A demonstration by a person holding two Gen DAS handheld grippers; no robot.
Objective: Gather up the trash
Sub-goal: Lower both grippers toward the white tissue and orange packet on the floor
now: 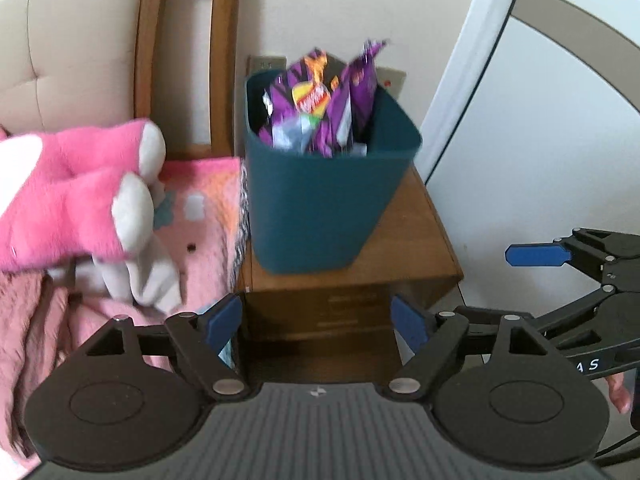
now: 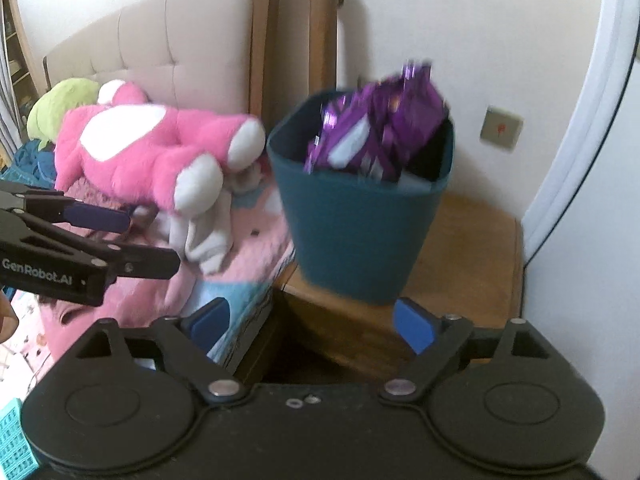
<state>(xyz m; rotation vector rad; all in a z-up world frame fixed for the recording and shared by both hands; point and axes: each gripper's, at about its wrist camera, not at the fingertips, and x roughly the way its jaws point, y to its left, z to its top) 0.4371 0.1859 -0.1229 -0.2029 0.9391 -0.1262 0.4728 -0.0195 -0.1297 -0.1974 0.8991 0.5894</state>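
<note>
Blue-padded fingers of the left gripper (image 1: 316, 322) stand spread wide at the bottom of its own view, with nothing between them; past the gap lies the front edge of a wooden nightstand (image 1: 424, 240). The right gripper (image 2: 310, 326) is likewise spread and empty, its pads framing the same corner of that nightstand.

On the nightstand stands a dark teal bin (image 1: 320, 208), upright, its open mouth facing up and its walls tapering toward the base. Out of it stick purple snack wrappers (image 1: 320, 108), crumpled, their long sides running roughly upright and their tops rising above the rim. Blur smears the print on them, so only an orange-and-yellow patch can be made out; how deep they reach into the bin is hidden by its wall. From the right wrist view the wrappers lean toward the far right of the mouth.

Just left of the bin lies a bed with a pink blanket (image 1: 208, 208) and a pink plush toy (image 1: 80, 192), cut off at the frame's left edge. A tufted headboard (image 2: 160, 40) rises behind, and a green plush (image 2: 60, 100) sits beyond the pink one. On the wall behind the bin, a switch plate (image 2: 502, 128) shows.
</note>
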